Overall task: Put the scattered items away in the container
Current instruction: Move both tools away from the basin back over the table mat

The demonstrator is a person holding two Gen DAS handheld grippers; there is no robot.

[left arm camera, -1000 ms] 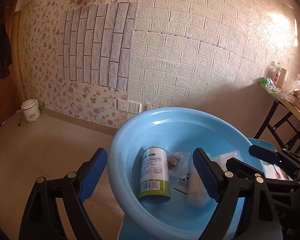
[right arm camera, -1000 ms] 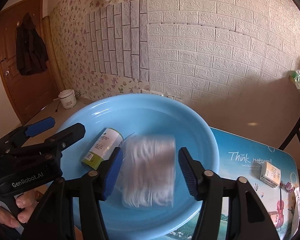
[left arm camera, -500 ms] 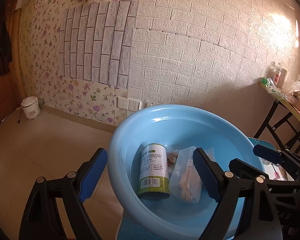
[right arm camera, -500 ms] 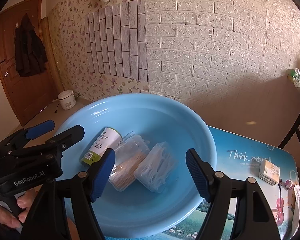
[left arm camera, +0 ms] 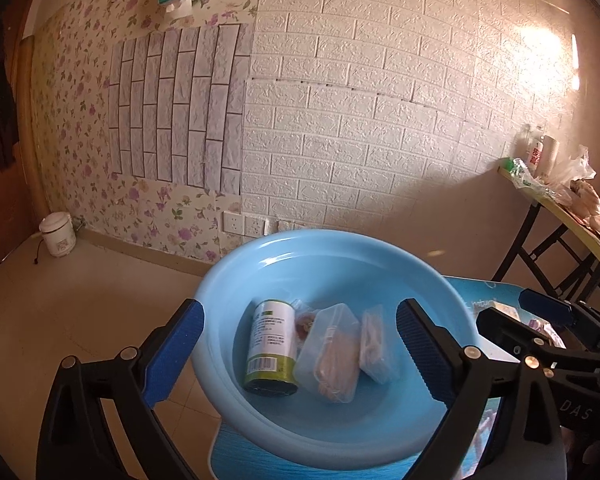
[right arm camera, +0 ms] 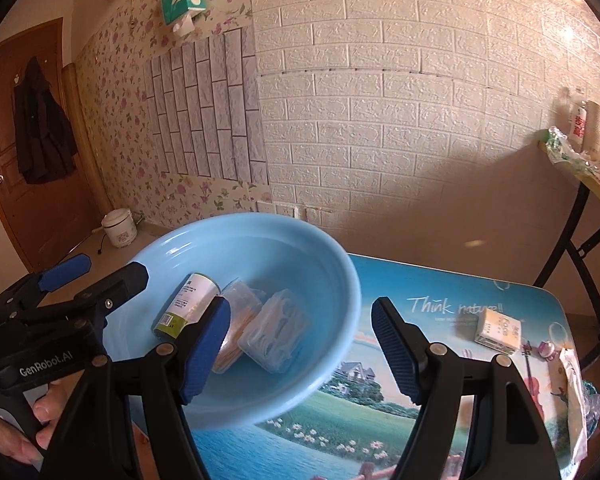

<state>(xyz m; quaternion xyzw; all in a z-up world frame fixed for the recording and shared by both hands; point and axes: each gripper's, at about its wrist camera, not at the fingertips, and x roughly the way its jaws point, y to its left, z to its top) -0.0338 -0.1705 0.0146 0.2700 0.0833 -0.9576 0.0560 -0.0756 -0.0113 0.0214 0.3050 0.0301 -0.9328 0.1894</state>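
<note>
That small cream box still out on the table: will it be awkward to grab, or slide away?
The small cream box looks like stiff card with flat faces, so it should pinch firmly. It lies flat, unlikely to roll or tip. The printed table looks glossy, so a nudge may skate it.

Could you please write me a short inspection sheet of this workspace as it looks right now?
Surface: printed landscape tabletop, basin at its left end.
Job's things: blue basin holds a green-labelled can lying down, a clear box of toothpicks and a clear box of floss picks; small cream box outside it.
Clutter: packets at the table's right edge.
Grippers: left hand-held gripper opening, empty; right hand-held gripper open, empty.
Cables: cord from the rice cooker.
Surroundings: brick-pattern wall, folding table.
</note>
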